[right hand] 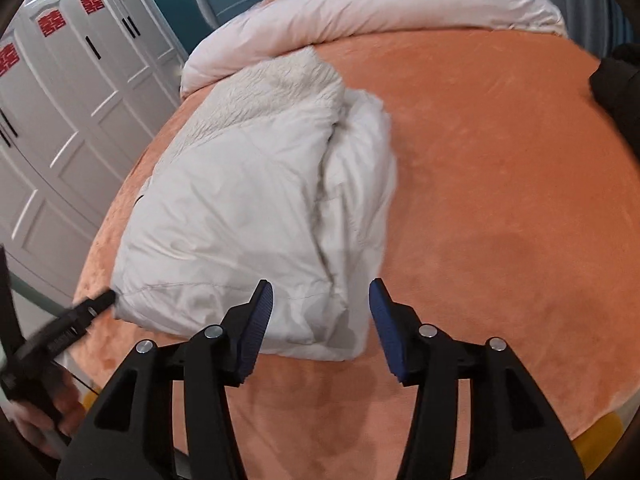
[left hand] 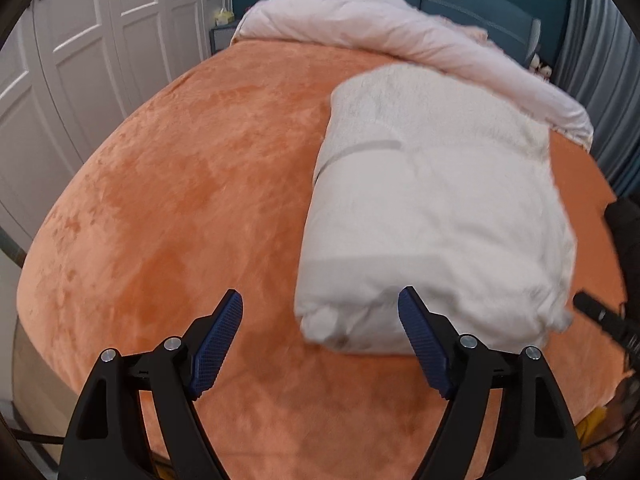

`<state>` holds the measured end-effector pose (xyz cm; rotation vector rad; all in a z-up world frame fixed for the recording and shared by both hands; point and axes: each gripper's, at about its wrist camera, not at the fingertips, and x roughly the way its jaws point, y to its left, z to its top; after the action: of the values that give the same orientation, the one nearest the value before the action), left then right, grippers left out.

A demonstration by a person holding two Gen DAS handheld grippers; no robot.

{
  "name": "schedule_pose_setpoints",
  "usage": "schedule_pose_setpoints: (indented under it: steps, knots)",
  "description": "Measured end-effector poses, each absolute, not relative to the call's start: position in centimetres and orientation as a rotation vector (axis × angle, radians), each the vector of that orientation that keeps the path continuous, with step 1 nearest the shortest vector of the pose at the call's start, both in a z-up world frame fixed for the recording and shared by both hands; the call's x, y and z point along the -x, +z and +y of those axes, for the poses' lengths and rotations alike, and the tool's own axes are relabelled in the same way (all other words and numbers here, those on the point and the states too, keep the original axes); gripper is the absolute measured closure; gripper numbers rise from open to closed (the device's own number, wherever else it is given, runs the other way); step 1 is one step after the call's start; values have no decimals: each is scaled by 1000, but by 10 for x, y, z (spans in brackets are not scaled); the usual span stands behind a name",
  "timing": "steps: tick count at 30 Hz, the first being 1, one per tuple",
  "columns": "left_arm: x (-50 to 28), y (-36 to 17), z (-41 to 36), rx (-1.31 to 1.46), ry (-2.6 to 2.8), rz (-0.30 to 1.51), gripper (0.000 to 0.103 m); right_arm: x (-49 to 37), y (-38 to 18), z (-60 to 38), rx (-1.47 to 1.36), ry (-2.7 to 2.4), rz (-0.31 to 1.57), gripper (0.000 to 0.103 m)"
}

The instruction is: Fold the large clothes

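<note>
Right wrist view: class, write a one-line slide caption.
Open right gripper hovers at the near edge of a folded white coat on an orange bedspread.

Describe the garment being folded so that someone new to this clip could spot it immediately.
Start at the bed covered with an orange plush blanket. On it lies a puffy white folded jacket with a fleecy collar end, in front of both open hand-held grippers. Unlike the long pale pink rolled duvet by the headboard, it is a compact white bundle.
</note>
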<state>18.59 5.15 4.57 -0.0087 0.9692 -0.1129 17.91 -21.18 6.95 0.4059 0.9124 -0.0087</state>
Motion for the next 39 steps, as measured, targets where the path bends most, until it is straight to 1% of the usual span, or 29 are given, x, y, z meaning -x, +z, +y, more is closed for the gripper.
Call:
schedule_pose_setpoints:
  steps: [2, 3, 4, 7, 8, 10, 12, 13, 14, 15, 16, 19, 21, 23, 24, 27, 31, 33, 35, 36, 39]
  knots:
    - [-186, 36, 54, 25, -89, 1008, 26, -183, 67, -205, -388, -9, 908, 54]
    - [-185, 34, 56, 41, -80, 1018, 26, -182, 68, -196, -357, -33, 896, 57]
    - [-183, 36, 59, 54, -74, 1019, 26, -181, 79, -194, -317, -84, 855, 56]
    - [-177, 54, 70, 103, -74, 967, 28, -177, 101, -191, -320, -77, 753, 56]
    - [-177, 59, 73, 107, -68, 944, 28, -180, 103, -190, -321, -60, 750, 56]
    - [-184, 59, 73, 89, -60, 939, 28, -195, 96, -187, -304, -30, 810, 55]
    - [-195, 49, 70, 77, -48, 970, 27, -220, 68, -190, -346, -10, 943, 55]
    - [-198, 45, 69, 79, -47, 982, 27, -218, 61, -193, -385, -5, 980, 58]
    - [-199, 43, 68, 81, -44, 989, 27, -220, 56, -196, -451, 24, 1001, 77]
    - [-199, 42, 67, 79, -41, 989, 27, -218, 58, -196, -474, 46, 991, 100]
    - [-199, 42, 66, 70, -36, 984, 27, -212, 70, -195, -424, 37, 942, 101]
    - [-199, 39, 64, 58, -45, 985, 24, -200, 77, -207, -419, 13, 882, 102]
    - [-200, 34, 60, 43, -55, 990, 23, -205, 60, -208, -400, -4, 930, 103]
    - [-201, 29, 51, 5, -53, 992, 22, -214, 37, -200, -281, -57, 982, 103]
    - [-200, 29, 47, -10, -43, 991, 23, -215, 34, -196, -256, -70, 994, 103]
    - [-198, 33, 46, -19, -31, 999, 26, -208, 55, -192, -249, -105, 963, 101]
    - [-192, 37, 47, -9, -31, 1003, 27, -175, 97, -183, -250, -86, 842, 100]
    - [-188, 37, 45, -13, -29, 1004, 27, -174, 95, -171, -196, -56, 874, 100]
    - [-186, 37, 43, -19, -25, 1004, 27, -182, 71, -161, -145, -58, 941, 100]
    - [-183, 36, 42, -24, -21, 1006, 27, -187, 54, -162, -145, -70, 995, 100]
    - [-176, 38, 43, -28, -21, 1006, 27, -173, 49, -173, -189, -93, 1018, 101]
